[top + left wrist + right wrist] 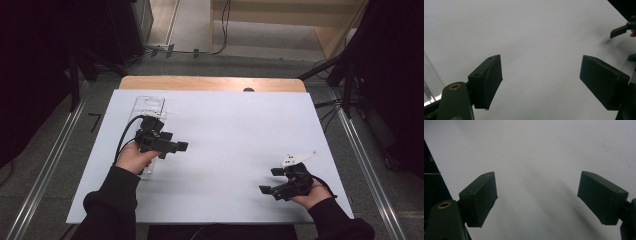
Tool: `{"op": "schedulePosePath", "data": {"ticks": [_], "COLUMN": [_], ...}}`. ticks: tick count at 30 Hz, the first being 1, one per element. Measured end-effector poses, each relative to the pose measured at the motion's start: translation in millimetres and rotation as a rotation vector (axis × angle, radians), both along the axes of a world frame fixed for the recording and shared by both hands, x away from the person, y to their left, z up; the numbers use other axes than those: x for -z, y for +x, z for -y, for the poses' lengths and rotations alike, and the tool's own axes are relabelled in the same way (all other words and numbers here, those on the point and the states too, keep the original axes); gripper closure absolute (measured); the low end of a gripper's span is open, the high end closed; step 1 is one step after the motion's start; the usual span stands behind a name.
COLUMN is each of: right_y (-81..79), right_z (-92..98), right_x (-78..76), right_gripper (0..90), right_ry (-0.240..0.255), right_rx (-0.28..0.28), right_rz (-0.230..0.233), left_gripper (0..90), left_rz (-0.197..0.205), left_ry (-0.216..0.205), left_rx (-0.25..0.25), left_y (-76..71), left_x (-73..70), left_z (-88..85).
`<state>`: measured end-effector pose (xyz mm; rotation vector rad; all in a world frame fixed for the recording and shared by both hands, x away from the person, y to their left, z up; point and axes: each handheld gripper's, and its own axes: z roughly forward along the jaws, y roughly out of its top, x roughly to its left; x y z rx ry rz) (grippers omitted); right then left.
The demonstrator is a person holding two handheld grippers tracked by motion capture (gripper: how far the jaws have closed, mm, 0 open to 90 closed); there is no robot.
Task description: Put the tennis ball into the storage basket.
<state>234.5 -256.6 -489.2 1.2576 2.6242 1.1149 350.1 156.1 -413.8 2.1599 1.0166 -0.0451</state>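
Here, item one: the table (210, 83), a wooden top whose bare edge shows along the far side. Over it lies a white sheet (235, 145), which takes up nearly the whole surface and forms the ground beneath both sets of jaws.

Item two: a clear plastic container (149, 106), long and flat, lying on the sheet behind and under the left gripper. Its far end stands free beyond the gripper's cable; its near end shows under the left hand. In the left gripper view a pale, clear edge of it (430, 82) appears outside the left-hand jaw, well off to that side, not between the jaws.

Item three: the left gripper (175, 146), held in the person's left hand (134, 156), jaws pointing across the sheet toward the other gripper. The jaws stand apart with a wide gap; only bare sheet lies between them, and nothing is gripped.

Item four: the right gripper (272, 181), held in the right hand (311, 194) near the sheet's near corner, a pale plate on top. Its jaws stand equally apart, bare sheet between them, holding nothing. One of its jaws is seen far beyond the left gripper's right-hand jaw.
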Motion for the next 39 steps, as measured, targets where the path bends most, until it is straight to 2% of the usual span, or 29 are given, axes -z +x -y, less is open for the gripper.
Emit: {"op": "schedulePosePath", "data": {"ticks": [6, 9, 13, 18, 21, 24, 33, 39], "right_y": [-0.1, -0.1, 0.0, 0.1, 0.2, 0.1, 0.0, 0.5], "right_z": [-0.2, -0.4, -0.5, -0.4, -0.5, -0.5, 0.6, 0.4], "right_x": [0.0, -0.1, 0.1, 0.2, 0.3, 0.2, -0.1, 0.1], "right_gripper": [13.9, 14.0, 13.9, 13.9, 13.9, 14.0, 14.0, 13.9], "right_ry": [-0.002, -0.002, -0.002, -0.002, -0.002, -0.001, 0.000, 0.001], "right_rx": [0.006, 0.005, 0.003, 0.004, 0.002, 0.003, 0.012, 0.010], "right_rz": [-0.001, -0.001, -0.001, -0.001, -0.001, -0.001, 0.001, -0.001], "left_gripper": [18.5, 18.5, 18.5, 18.5, 18.5, 18.5, 18.5, 18.5], "left_rz": [0.018, 0.028, 0.025, 0.017, 0.006, 0.021, 0.017, 0.039], "left_ry": [-0.006, 0.005, 0.000, 0.012, -0.008, 0.009, 0.021, 0.045], "left_rx": [0.003, 0.003, -0.006, 0.008, 0.020, 0.025, 0.045, 0.063], "left_y": [-7.9, -11.5, -15.2, -21.0, -24.3, -27.6, -36.4, -44.6], "left_x": [3.8, 5.9, 10.0, 16.0, 17.8, 18.4, 24.9, 31.6], "left_z": [2.5, 2.2, 0.4, 0.3, 2.7, 6.1, 5.2, 4.6]}}
